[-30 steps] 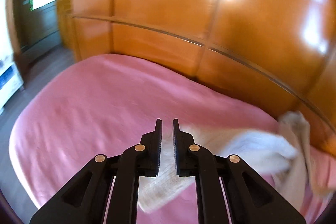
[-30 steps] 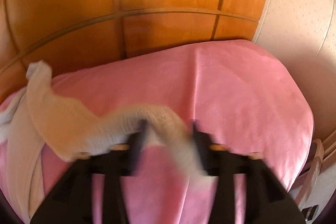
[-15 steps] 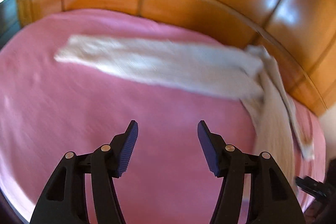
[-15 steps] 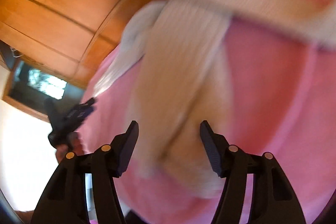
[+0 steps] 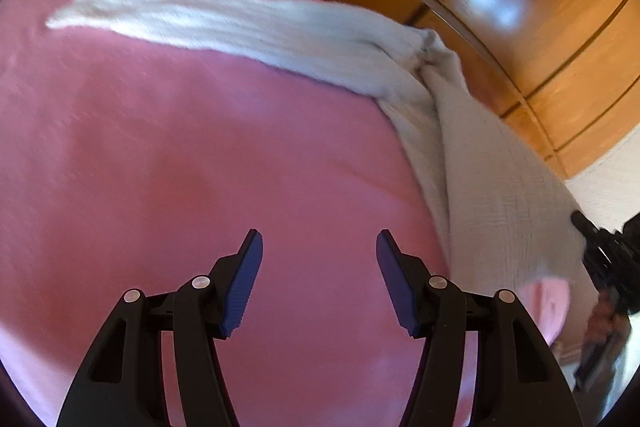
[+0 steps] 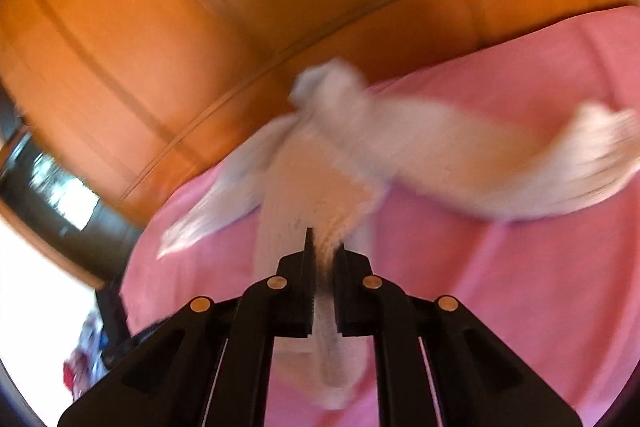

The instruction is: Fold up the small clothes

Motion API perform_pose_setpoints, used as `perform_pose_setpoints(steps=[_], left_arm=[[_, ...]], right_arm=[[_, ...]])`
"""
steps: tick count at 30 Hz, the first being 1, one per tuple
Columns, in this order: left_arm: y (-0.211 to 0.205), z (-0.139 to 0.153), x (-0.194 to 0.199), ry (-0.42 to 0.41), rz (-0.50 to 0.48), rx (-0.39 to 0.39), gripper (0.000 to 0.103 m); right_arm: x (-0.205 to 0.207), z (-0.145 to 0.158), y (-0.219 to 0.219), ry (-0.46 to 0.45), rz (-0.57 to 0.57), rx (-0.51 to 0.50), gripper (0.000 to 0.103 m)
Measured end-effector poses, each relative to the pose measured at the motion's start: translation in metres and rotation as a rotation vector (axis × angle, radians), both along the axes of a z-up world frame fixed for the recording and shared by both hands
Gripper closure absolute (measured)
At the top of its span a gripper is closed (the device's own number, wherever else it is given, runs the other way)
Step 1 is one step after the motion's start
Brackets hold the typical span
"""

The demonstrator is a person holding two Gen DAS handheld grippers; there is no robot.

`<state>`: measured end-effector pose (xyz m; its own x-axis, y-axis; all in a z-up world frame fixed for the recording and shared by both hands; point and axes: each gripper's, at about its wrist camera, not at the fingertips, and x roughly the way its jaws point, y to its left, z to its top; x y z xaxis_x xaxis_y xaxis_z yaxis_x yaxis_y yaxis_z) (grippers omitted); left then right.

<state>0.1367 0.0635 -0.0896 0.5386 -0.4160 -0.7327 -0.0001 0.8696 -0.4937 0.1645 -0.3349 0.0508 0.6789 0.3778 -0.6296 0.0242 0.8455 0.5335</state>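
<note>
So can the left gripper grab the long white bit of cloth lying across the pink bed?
Probably yes. The left gripper is open over bare pink bed, and nothing sits between it and the white cloth farther ahead. It would need to move forward first.

Seen from my left tool [image 5: 319,279], the garment [image 5: 304,39] lies on the bed [image 5: 180,167] along its far edge, just before the wooden panelling [image 5: 520,27] behind it, then bends at the right and runs back toward me along the bed's right side; the left tool sits over bare bed, apart from the garment, its jaws spread. Seen from my right tool [image 6: 325,267], the same garment [image 6: 400,147] spreads left and right across the bed [image 6: 520,287], and one strip of it runs toward me and passes between the closed jaws.
</note>
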Motion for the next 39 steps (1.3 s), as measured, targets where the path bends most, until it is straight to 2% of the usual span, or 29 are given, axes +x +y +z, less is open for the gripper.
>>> perform_pose_setpoints(steps=[2, 7, 12, 15, 17, 18, 19, 23, 25, 28, 32, 36, 38, 39], left_arm=[[-0.015, -0.004, -0.001, 0.008, -0.033, -0.040, 0.045], [-0.058, -0.011, 0.008, 0.040, -0.102, -0.129, 0.045], [-0.105, -0.021, 0.021, 0.095, -0.176, -0.203, 0.050], [-0.131, -0.025, 0.025, 0.104, -0.197, -0.231, 0.050], [-0.143, -0.026, 0.027, 0.111, -0.228, -0.246, 0.093], [-0.147, -0.026, 0.027, 0.126, -0.249, -0.233, 0.098], [-0.146, -0.024, 0.027, 0.108, -0.243, -0.219, 0.098], [-0.121, 0.016, 0.016, 0.016, -0.255, -0.217, 0.099], [-0.093, 0.049, 0.007, -0.035, -0.247, -0.227, 0.099], [-0.058, 0.087, -0.007, -0.079, -0.240, -0.217, 0.099], [0.000, 0.129, -0.036, -0.097, -0.224, -0.200, 0.099], [0.033, 0.138, -0.065, -0.069, -0.186, -0.171, 0.099], [0.039, 0.129, -0.072, -0.053, -0.167, -0.116, 0.099], [0.041, 0.115, -0.075, -0.016, -0.153, -0.101, 0.099]], right_arm=[[0.003, 0.001, -0.022, 0.023, -0.079, -0.148, 0.097], [0.017, -0.025, -0.059, 0.142, -0.192, -0.394, 0.097], [0.036, -0.056, -0.072, 0.220, -0.230, -0.451, 0.097], [0.036, -0.054, -0.066, 0.219, -0.211, -0.476, 0.097], [0.037, -0.046, -0.062, 0.202, -0.198, -0.481, 0.097], [0.032, -0.042, -0.067, 0.193, -0.192, -0.479, 0.097], [0.030, -0.036, -0.066, 0.180, -0.182, -0.475, 0.097], [0.013, -0.007, -0.066, 0.110, -0.118, -0.438, 0.098], [-0.003, 0.014, -0.059, 0.064, -0.082, -0.411, 0.098], [-0.030, 0.041, -0.050, 0.006, -0.040, -0.369, 0.098], [-0.083, 0.069, -0.035, -0.065, 0.001, -0.300, 0.101], [-0.127, 0.075, -0.040, -0.084, -0.014, -0.212, 0.103], [-0.139, 0.059, -0.039, -0.039, -0.026, -0.230, 0.103], [-0.142, 0.041, -0.040, 0.009, -0.022, -0.198, 0.103]])
